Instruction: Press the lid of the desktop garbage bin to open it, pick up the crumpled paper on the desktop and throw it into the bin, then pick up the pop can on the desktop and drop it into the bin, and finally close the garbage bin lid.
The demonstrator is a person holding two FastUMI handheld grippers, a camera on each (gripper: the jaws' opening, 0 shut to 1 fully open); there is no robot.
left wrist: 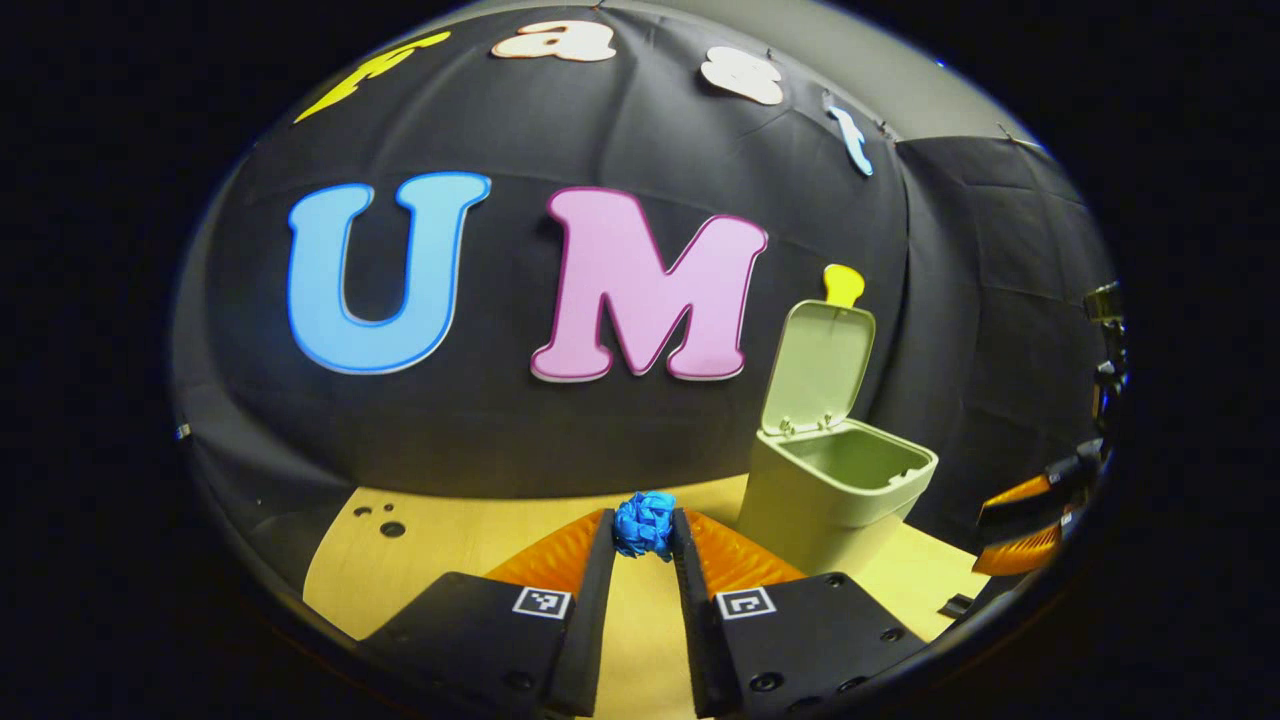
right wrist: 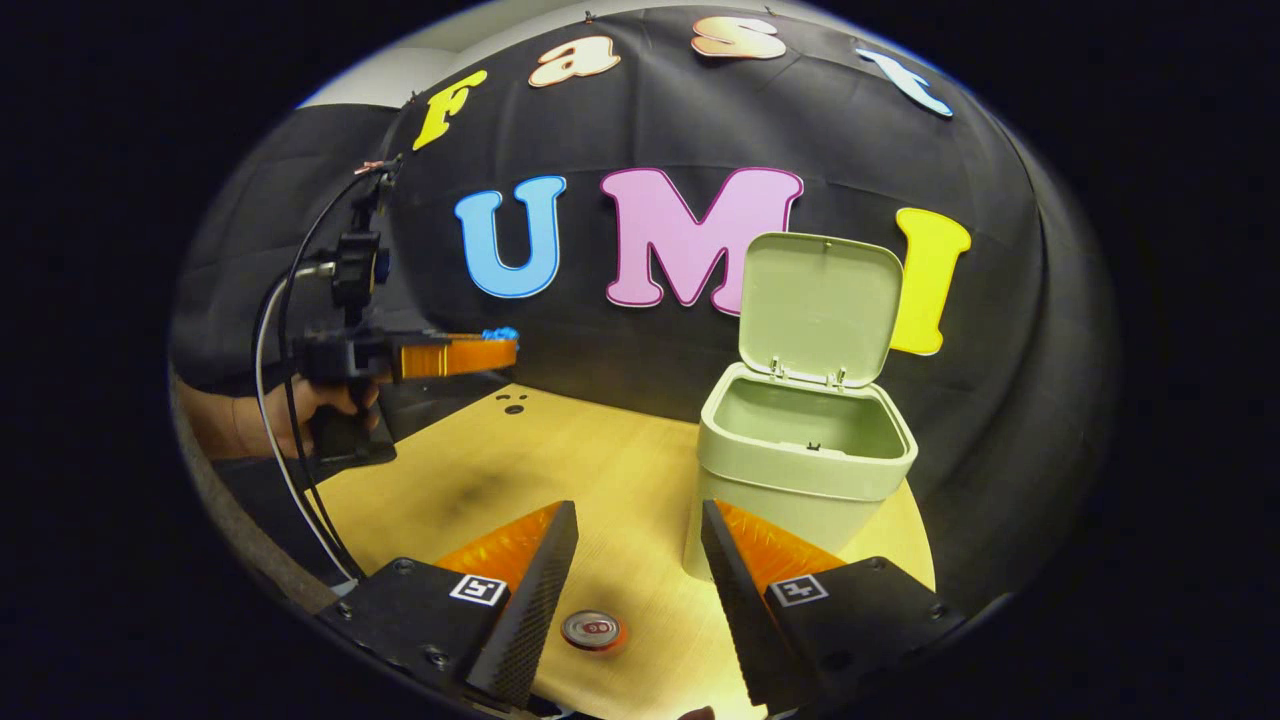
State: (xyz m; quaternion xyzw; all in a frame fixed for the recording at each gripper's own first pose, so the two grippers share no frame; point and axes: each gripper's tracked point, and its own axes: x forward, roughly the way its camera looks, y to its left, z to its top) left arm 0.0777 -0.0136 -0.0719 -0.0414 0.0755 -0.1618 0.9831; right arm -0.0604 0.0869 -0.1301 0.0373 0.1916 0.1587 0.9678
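Bin (right wrist: 800,470) one, can (right wrist: 592,630) one, paper ball (left wrist: 645,524) one between left tongs (left wrist: 645,535).

pop can (right wrist: 592,630) body hidden, top alone visible; bin (left wrist: 835,490) base behind tool

A: What do the left tongs (left wrist: 644,545) look like up close?

B: Two black blocks, each with a square black-and-white marker tag and round screw holes, and ribbed faces on the insides.

A: And the right tongs (right wrist: 638,560)?

B: The same build, with finely textured inner faces. Seen from there, the left unit has a black handle, a black mast above it and black and white cables looping down past the hand (right wrist: 300,405).
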